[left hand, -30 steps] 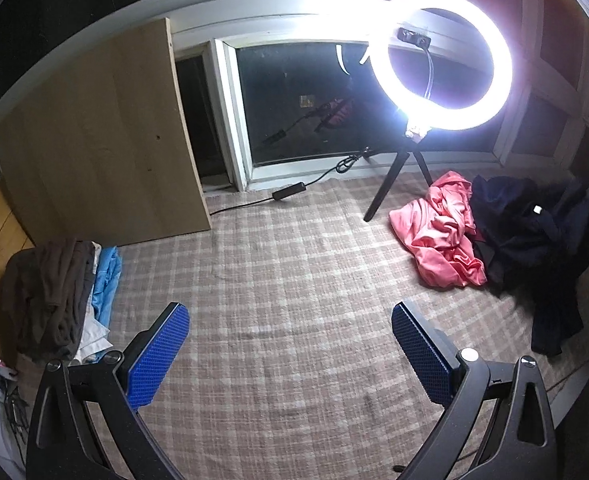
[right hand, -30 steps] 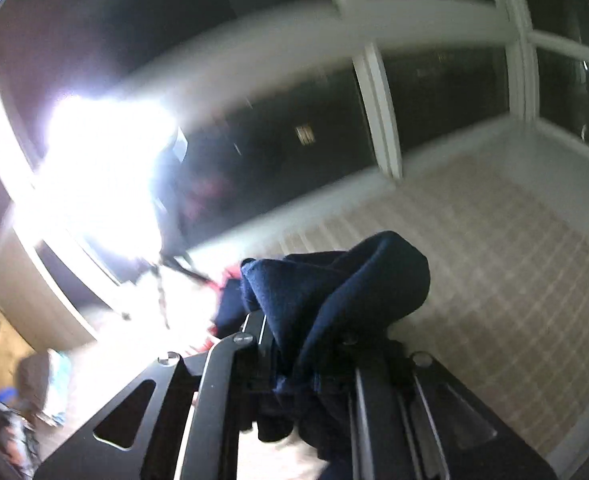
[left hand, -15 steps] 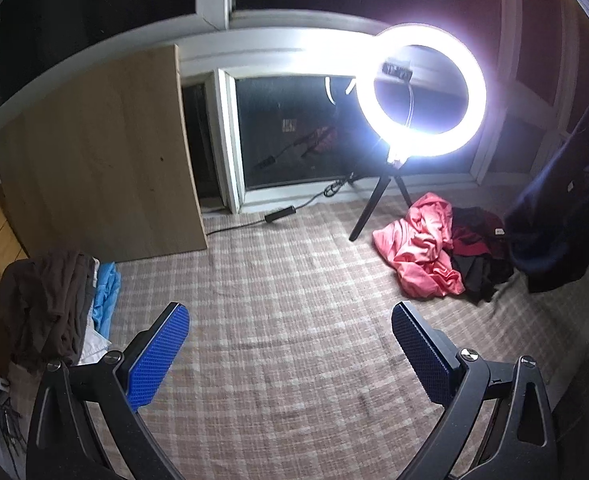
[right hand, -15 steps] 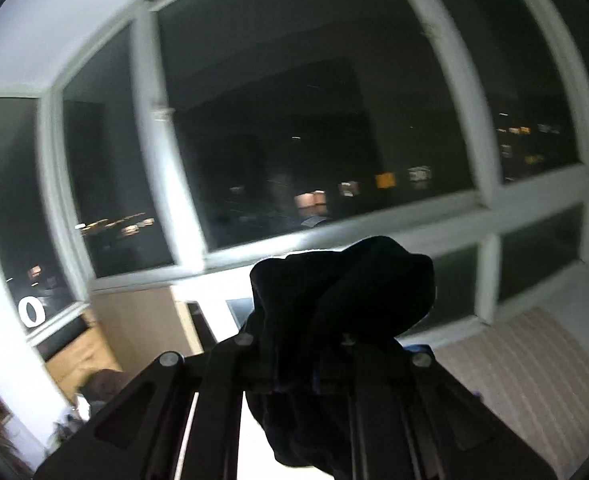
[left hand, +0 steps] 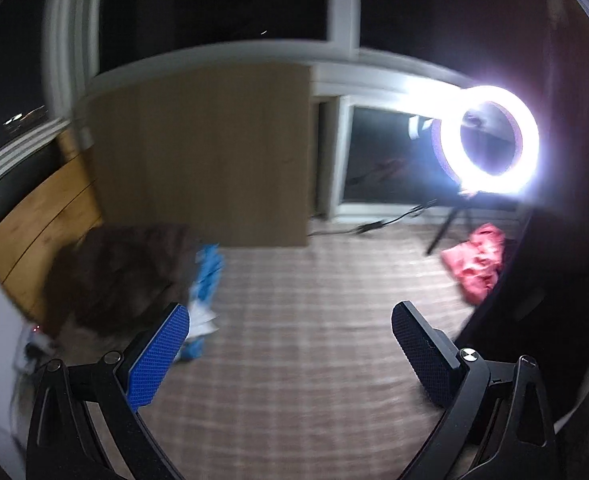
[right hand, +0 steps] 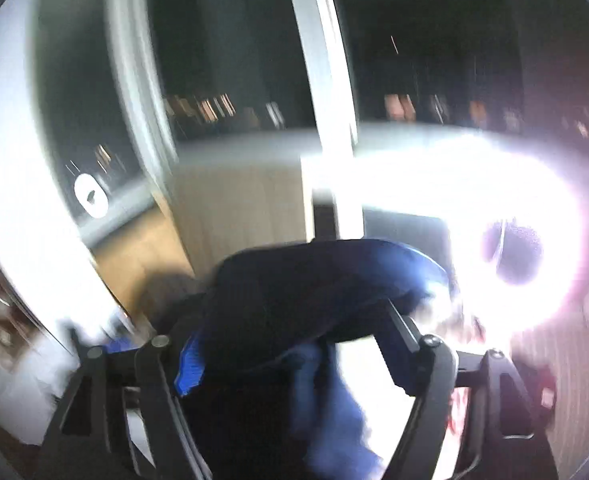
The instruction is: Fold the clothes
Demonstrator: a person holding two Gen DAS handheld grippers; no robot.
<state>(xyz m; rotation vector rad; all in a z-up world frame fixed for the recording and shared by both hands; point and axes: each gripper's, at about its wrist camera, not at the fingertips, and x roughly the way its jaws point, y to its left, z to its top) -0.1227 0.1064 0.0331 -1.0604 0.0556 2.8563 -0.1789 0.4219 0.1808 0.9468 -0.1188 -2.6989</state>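
In the blurred right wrist view, a navy garment [right hand: 314, 280] lies across the spread jaws of my right gripper [right hand: 294, 332]. The jaws are opening, and the cloth hangs between them and down in front of the camera, with a blue pad [right hand: 190, 360] showing beside it. My left gripper [left hand: 290, 312] stands open and empty above the checked mat [left hand: 294, 380]. A dark cloth [left hand: 542, 280] hangs at that view's right edge. A pink garment [left hand: 478, 268] lies crumpled on the mat at the right. At the left sits a brown clothes pile [left hand: 114, 272] with a light blue cloth [left hand: 208, 272] beside it.
A lit ring light [left hand: 490, 140] on a tripod stands at the far right, its cable trailing along the window sill. A wooden board [left hand: 202, 152] leans against the window wall. Wooden panelling [left hand: 38, 220] borders the mat on the left. Dark windows surround the area.
My right gripper's jaws have spread apart and the navy garment now lies loose across them. The left wrist view has swung left, so the board and brown pile sit nearer the centre.
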